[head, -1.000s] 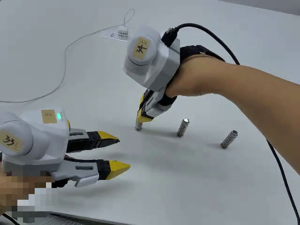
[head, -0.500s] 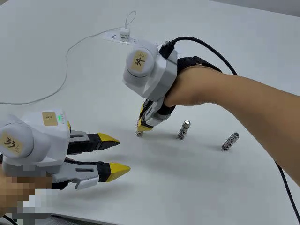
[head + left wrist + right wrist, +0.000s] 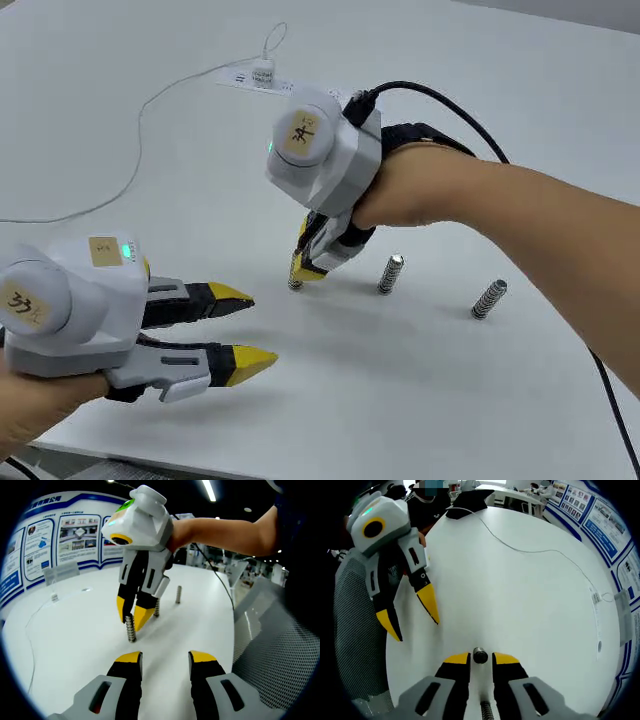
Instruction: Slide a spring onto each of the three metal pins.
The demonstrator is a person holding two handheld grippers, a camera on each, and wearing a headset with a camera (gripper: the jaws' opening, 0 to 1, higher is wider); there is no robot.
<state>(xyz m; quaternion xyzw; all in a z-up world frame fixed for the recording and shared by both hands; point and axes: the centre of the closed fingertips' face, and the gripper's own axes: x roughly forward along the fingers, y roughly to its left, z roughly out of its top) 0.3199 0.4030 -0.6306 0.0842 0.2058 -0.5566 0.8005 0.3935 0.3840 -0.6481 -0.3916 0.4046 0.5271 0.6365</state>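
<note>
spring (image 3: pixel 296 284) is sinking onto the left pin (image 3: pixel 480 655), last of three, as right tongs (image 3: pixel 303 270), clenched on it, are lowering; left tongs (image 3: pixel 260 326) are idling, released.

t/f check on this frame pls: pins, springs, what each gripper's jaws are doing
1. Three pins stand upright on the table. True.
2. The left gripper has its jaws shut on a spring. False: its jaws are open and hold nothing.
3. The right gripper has one jaw on each side of the nearest pin. True.
4. The middle pin and far pin are bare. False: both carry springs.
</note>
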